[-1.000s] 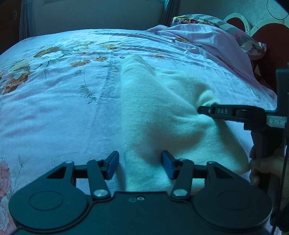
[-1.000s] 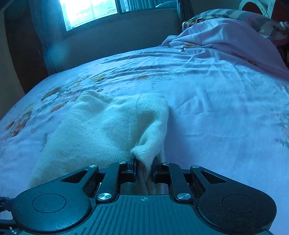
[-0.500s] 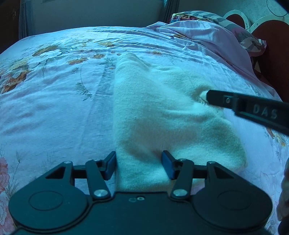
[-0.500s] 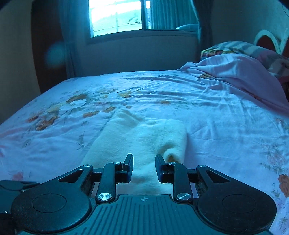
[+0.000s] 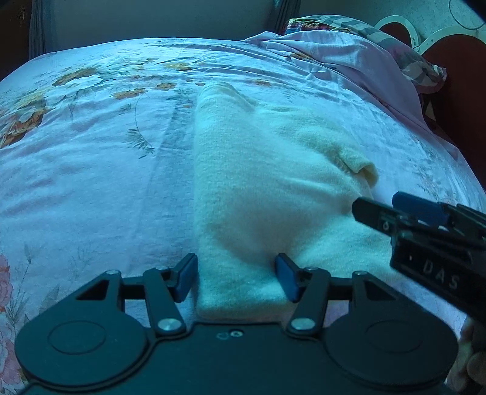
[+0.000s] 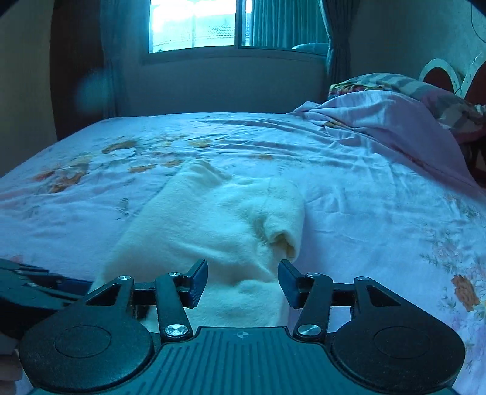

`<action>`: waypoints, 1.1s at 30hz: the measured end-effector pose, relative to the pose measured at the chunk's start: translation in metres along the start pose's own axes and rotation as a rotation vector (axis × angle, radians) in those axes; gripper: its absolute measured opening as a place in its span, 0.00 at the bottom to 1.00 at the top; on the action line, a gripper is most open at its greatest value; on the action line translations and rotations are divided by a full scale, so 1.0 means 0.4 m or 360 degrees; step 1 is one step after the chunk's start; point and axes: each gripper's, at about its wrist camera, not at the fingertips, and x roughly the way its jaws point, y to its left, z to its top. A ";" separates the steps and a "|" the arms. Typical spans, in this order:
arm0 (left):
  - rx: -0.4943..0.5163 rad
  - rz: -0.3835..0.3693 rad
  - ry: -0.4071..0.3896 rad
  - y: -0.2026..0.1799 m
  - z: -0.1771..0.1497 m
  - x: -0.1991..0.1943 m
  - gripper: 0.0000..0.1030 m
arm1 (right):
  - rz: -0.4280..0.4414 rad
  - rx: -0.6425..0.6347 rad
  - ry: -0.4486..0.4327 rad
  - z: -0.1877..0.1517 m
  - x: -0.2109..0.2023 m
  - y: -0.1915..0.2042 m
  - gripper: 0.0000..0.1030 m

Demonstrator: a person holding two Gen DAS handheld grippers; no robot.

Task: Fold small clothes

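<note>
The right tongs (image 6: pixel 243 281), which a second ago pinched the sleeve cuff (image 6: pixel 284 243), are opening with nothing between the pads, while the left tongs (image 5: pixel 235 278) also spread astride the near edge of the cream garment (image 5: pixel 258 182) on the bed (image 5: pixel 91 182), so this fold seems finished.

The folded garment (image 5: pixel 267 182) lies on the bedsheet (image 5: pixel 91 170), its near edge between the jaws of the left gripper (image 5: pixel 235 279). The right gripper (image 6: pixel 243 284) hangs above the garment's right part, just before the sleeve opening (image 6: pixel 285 243). Behind, the bunched blanket (image 6: pixel 388 121) lies to the right, the window (image 6: pixel 212 24) beyond the bed.
</note>
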 end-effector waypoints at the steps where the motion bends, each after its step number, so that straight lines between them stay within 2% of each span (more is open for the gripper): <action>1: -0.0002 0.0000 0.0001 0.001 0.000 0.000 0.53 | 0.0029 -0.0003 0.0037 -0.007 0.005 0.007 0.47; 3: -0.0003 -0.0004 0.0007 0.003 -0.001 0.000 0.54 | 0.0034 -0.0036 0.0166 -0.045 0.039 0.013 0.44; 5: 0.0025 -0.0008 0.0007 0.000 -0.006 0.000 0.55 | 0.0059 0.0050 0.0171 -0.067 0.044 -0.012 0.44; 9: 0.0015 -0.0007 0.0006 0.003 -0.008 -0.004 0.55 | 0.0062 0.0057 0.0205 -0.060 0.032 -0.014 0.44; 11: 0.0004 -0.0016 0.0001 0.002 -0.007 -0.018 0.53 | 0.0068 0.0110 0.0161 -0.045 0.001 -0.017 0.44; 13: 0.0035 -0.0011 -0.0002 -0.003 -0.010 -0.018 0.54 | 0.0049 0.0070 0.0089 -0.042 -0.026 -0.005 0.44; 15: 0.0028 -0.0001 0.0018 -0.006 -0.018 -0.008 0.54 | 0.0048 0.0039 0.0247 -0.066 0.017 -0.001 0.44; 18: 0.0002 -0.0018 0.0015 -0.002 -0.013 -0.022 0.53 | 0.0049 0.0050 0.0218 -0.058 0.005 -0.005 0.44; 21: 0.0009 -0.0006 -0.0018 0.002 -0.002 -0.042 0.53 | 0.0070 0.0156 0.0129 -0.034 -0.034 -0.021 0.44; 24: 0.0000 0.0020 -0.0072 0.001 0.015 -0.060 0.53 | 0.0075 0.0166 0.0067 -0.004 -0.052 -0.020 0.44; 29: 0.0015 0.0024 -0.0147 -0.012 0.059 -0.073 0.53 | 0.0090 0.0217 0.0058 0.048 -0.018 -0.035 0.44; 33: 0.0063 0.0023 -0.0170 -0.030 0.106 -0.044 0.52 | 0.0089 0.0273 0.0052 0.104 0.037 -0.068 0.44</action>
